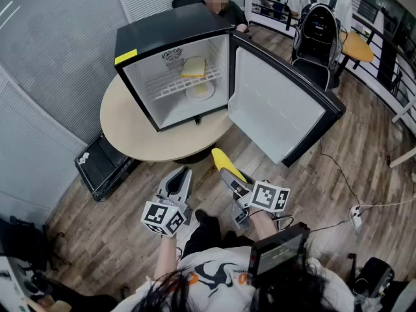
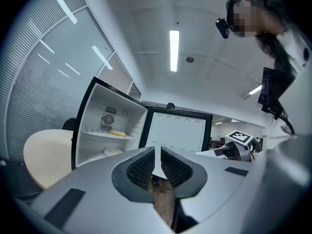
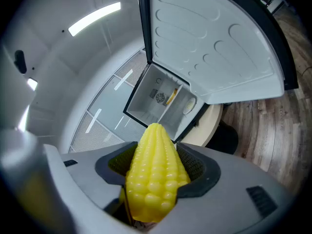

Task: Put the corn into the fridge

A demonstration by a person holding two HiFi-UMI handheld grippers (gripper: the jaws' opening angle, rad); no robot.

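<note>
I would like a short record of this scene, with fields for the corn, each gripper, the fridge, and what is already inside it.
object: corn, held in the right gripper, tip toward the fridge, not yet inside
right gripper: fingers shut on the corn
left gripper: fingers close together, nothing between them
fridge: on the round table, door wide open
inside: yellow slice on the wire shelf; pale round item below it

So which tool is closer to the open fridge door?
Right. The right tool, gripping the corn, is just short of the fridge door; the left tool is farther left, facing the table.
</note>
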